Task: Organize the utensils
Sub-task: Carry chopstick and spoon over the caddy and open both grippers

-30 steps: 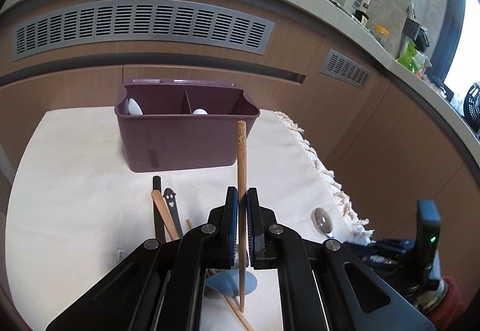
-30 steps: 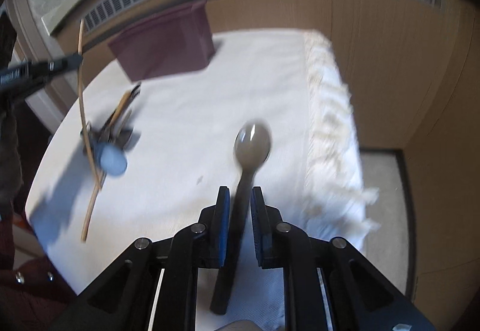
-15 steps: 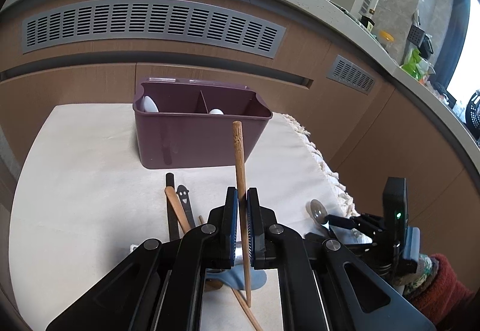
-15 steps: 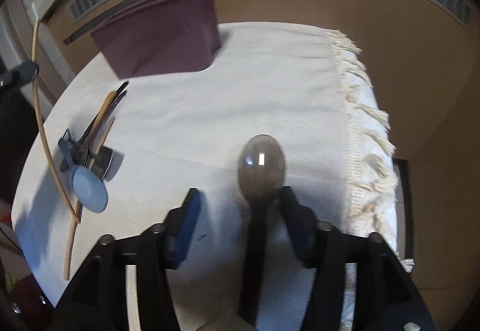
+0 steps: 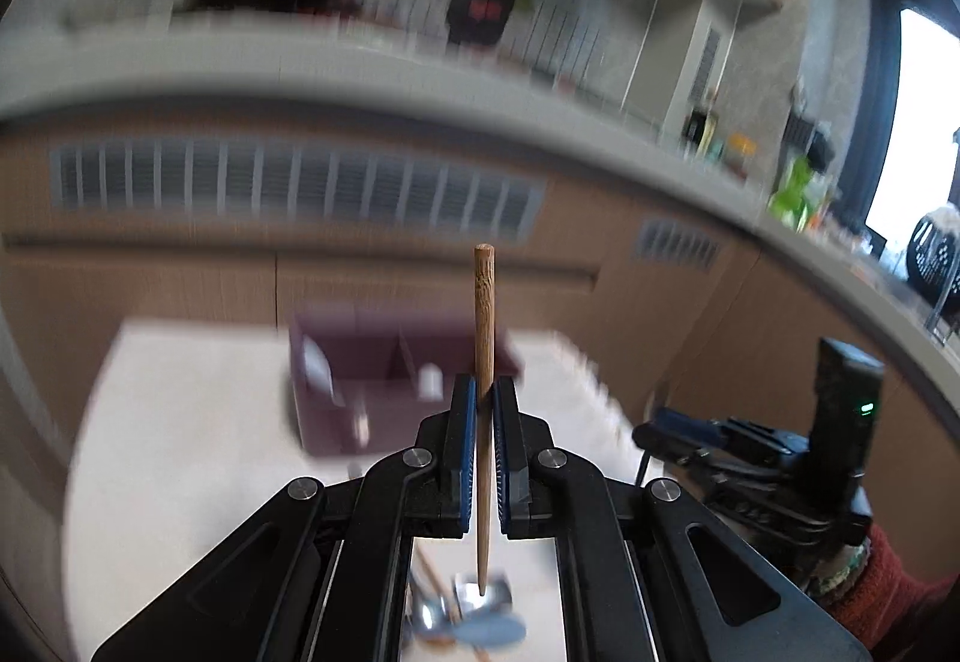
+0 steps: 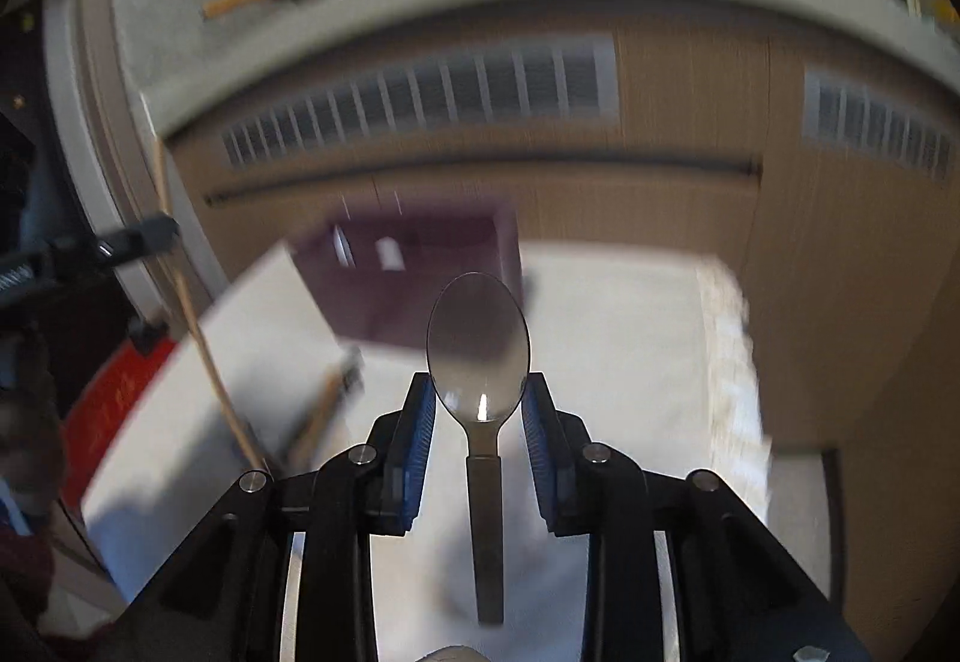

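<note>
Carrying step: the left gripper (image 5: 485,392) clamps a chopstick (image 5: 483,338), while the right gripper (image 6: 478,392), jaws closing, pinches a spoon (image 6: 478,344) by its bowl (a slippery-looking hold), and both next need lowering into the purple bin (image 5: 366,362).

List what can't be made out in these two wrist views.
- Left wrist view: motion blur smears the white pieces inside the purple box, so what they are is unclear.
- Left wrist view: the loose utensils at the bottom are blurred and mostly hidden behind the left gripper, which is shut on the chopstick.
- Right wrist view: blur hides the box's dividers, and the spoon covers part of its front.
</note>
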### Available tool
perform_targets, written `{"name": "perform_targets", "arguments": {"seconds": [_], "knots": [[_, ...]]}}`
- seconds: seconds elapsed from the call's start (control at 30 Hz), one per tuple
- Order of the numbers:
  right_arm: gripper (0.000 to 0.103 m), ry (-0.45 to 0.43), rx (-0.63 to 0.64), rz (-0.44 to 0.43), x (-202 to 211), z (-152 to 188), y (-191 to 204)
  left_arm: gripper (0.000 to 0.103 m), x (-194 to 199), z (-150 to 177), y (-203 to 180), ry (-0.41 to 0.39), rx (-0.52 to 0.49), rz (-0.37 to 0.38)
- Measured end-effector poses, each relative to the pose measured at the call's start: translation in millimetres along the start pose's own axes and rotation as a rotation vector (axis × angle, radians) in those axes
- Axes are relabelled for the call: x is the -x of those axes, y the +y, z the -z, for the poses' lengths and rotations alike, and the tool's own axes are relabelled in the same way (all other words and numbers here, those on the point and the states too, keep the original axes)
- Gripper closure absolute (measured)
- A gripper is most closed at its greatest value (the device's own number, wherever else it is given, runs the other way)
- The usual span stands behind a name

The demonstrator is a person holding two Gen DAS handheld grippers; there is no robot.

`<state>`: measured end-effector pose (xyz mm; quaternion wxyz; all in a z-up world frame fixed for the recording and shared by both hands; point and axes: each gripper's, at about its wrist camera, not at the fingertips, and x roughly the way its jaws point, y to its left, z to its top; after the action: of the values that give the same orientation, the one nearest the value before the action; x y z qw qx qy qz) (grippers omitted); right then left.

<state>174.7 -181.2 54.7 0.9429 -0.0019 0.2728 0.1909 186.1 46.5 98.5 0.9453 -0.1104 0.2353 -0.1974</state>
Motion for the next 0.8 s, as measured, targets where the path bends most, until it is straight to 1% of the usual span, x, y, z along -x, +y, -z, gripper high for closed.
{"name": "perform_targets", "arguments": {"seconds": [0.03, 0.07, 0.13, 0.2, 0.23, 0.3, 0.4, 0.5, 0.57, 0.63, 0.7, 0.73, 0.77, 0.8], "knots": [[0.076, -0.071, 0.008, -0.016, 8.3, -25.7, 5.0, 0.097, 6.9, -16.0, -0.6, -0.048, -0.017, -0.004], [0.076, -0.107, 0.011, -0.025, 11.4, -39.5, 7.4, 0.097, 12.6, -30.8, -1.5, -0.093, -0.033, -0.010], [0.076, -0.207, 0.028, -0.029, 13.1, -80.1, 14.0, 0.097, 19.1, -56.1, -0.4, -0.166, -0.064, -0.029], [0.076, -0.238, 0.044, -0.035, 5.4, -102.1, 18.1, 0.097, 16.7, -75.0, 5.6, -0.208, -0.074, -0.041], [0.076, -0.251, 0.041, -0.033, -5.1, -113.5, 19.4, 0.097, 11.1, -82.5, 10.7, -0.231, -0.077, -0.056], [0.076, -0.253, 0.038, -0.043, -23.3, -122.9, 19.9, 0.097, -2.2, -87.8, 19.4, -0.254, -0.080, -0.075], [0.076, -0.253, 0.037, -0.046, -54.6, -121.9, 20.5, 0.097, -39.1, -90.1, 41.7, -0.214, -0.029, -0.065], [0.076, -0.200, 0.044, -0.027, -89.5, -110.1, 18.3, 0.097, -76.5, -80.9, 62.8, -0.154, 0.022, -0.071], [0.076, -0.163, 0.039, -0.006, -102.9, -99.7, 14.3, 0.097, -97.1, -70.3, 72.3, -0.113, 0.042, -0.071], [0.075, -0.092, 0.028, -0.017, -116.2, -85.5, 7.5, 0.097, -116.8, -58.4, 77.0, -0.062, 0.049, -0.067], [0.074, 0.021, -0.001, -0.074, -129.0, -76.8, -1.9, 0.095, -130.6, -48.5, 78.5, -0.005, 0.066, -0.053], [0.074, 0.058, -0.019, -0.086, -131.7, -73.6, -5.4, 0.095, -139.1, -44.6, 80.9, 0.032, 0.085, -0.032], [0.074, 0.067, -0.024, -0.070, -131.5, -71.1, -7.0, 0.093, -145.1, -41.5, 82.3, 0.059, 0.098, -0.015], [0.074, 0.067, -0.023, -0.041, -127.1, -69.2, -9.2, 0.087, -147.1, -39.4, 82.1, 0.073, 0.102, -0.013]]}}
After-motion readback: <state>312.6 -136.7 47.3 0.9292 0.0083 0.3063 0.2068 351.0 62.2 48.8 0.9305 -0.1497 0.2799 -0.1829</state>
